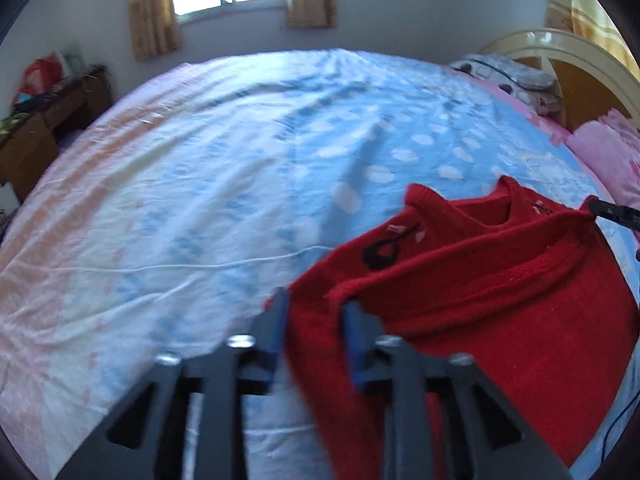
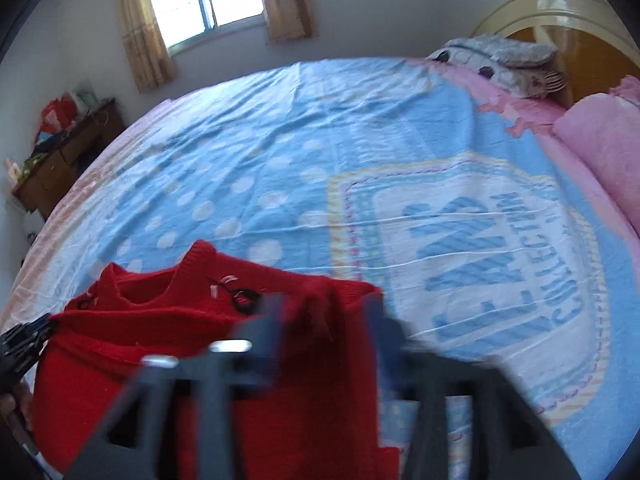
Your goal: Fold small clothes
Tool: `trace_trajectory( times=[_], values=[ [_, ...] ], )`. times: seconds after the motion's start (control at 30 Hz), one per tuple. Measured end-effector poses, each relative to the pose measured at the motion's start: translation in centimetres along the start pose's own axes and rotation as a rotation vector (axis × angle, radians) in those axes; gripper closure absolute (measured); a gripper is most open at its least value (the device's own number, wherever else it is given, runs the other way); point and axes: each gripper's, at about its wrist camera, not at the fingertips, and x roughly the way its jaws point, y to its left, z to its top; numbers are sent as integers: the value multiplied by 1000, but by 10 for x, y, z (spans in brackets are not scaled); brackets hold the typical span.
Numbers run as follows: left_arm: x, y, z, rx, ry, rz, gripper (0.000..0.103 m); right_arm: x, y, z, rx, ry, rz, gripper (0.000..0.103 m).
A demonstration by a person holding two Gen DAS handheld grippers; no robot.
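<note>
little red sweater (image 1: 500, 300) folded over on the blue dotted bedsheet (image 1: 240, 160), left gripper (image 1: 316, 312) spread around its edge, right gripper (image 2: 328, 312) spread too, blurry

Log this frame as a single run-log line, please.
task: fold | item: red sweater folded on bed sheet | left gripper: open, straddling edge | right gripper: open, over sweater

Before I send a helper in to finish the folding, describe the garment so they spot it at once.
Find the wide bed under the blue polka-dot sheet. On its near edge lies a small red knitted sweater, partly folded. It is the only red item on the bed, with a black embroidered motif below its neckline.
</note>
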Motion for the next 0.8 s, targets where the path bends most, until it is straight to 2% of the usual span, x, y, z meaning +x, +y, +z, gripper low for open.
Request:
trace_trajectory(
  times=[0.07, 0.13, 0.2, 0.27, 0.3, 0.33, 0.37, 0.43, 0.5, 0.57, 0.6, 0.67, 0.7, 0.8],
  values=[
    [-15, 0, -6, -2, -38, 20, 48, -10, -3, -6, 5, -24, 36, 42],
    [-33, -2, -13, -6, -81, 23, 46, -25, 0, -15, -15, -42, 63, 42],
    [-49, -10, -23, 9, -118, 31, 34, -32, 9, -22, -51, -40, 88, 42],
    [-61, -19, -32, 31, -148, 63, 26, -26, 28, -29, -124, 44, 133, 42],
    [-64, -23, -35, 44, -158, 73, 25, -22, 39, -33, -167, 95, 161, 42],
    [-67, -28, -37, 60, -167, 115, 25, -17, 48, -36, -202, 132, 170, 42],
    [-69, -29, -36, 59, -180, 151, 24, -11, 60, -39, -250, 178, 170, 42],
    [-74, -23, -33, 13, -199, 173, 19, 7, 82, -41, -328, 230, 138, 42],
    [-77, -9, -27, -55, -199, 179, 12, 22, 92, -34, -347, 237, 106, 42],
    [-75, -1, -24, -89, -172, 174, 12, 26, 96, -19, -336, 147, 41, 42],
    [-74, 1, -26, -104, -160, 171, 12, 19, 93, -11, -307, 52, 9, 42],
    [-71, 0, -33, -109, -137, 145, 12, 3, 82, -4, -233, -69, 6, 42],
    [-69, -5, -39, -96, -124, 142, 12, -4, 76, -4, -194, -90, 30, 42],
    [-63, -20, -58, -44, -90, 134, 12, -18, 63, -18, -152, -57, 79, 42]
  ],
)
